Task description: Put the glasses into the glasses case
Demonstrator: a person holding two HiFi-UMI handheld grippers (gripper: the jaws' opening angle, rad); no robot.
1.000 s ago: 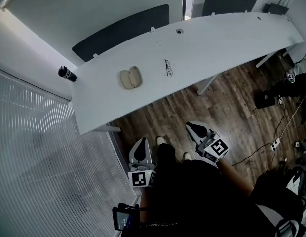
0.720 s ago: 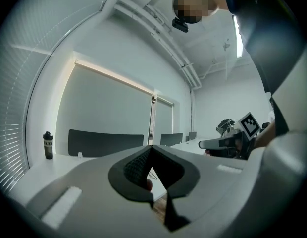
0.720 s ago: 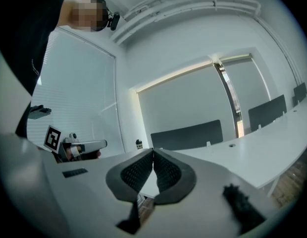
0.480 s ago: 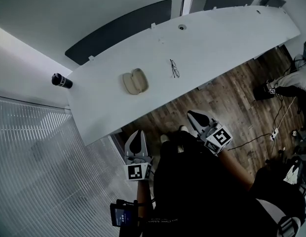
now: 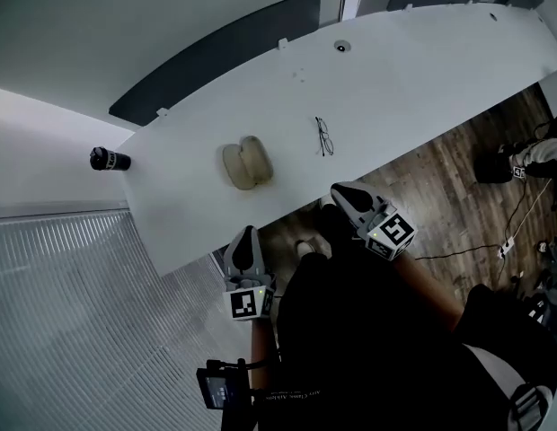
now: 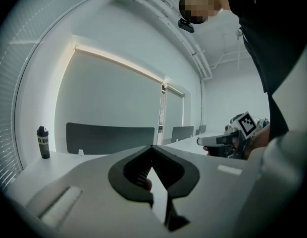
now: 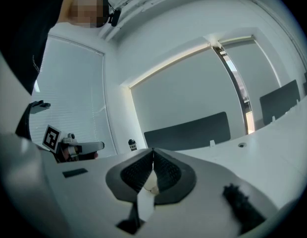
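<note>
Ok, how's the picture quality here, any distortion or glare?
Head view: fisheye bends the long white table into an arc; the scene is dim. Left gripper view: dark rounded corners, bright light strip along the wall. Right gripper view: same vignette.

The person wears a black top [image 5: 350,348]. Ahead of it, the left gripper [image 5: 245,233] and the right gripper [image 5: 339,190] are pale grey shells with black-lined jaws, each bearing a cube with black-and-white square markers. At the top's left edge sits a small dark device [image 5: 222,389] with a lit screen.
</note>
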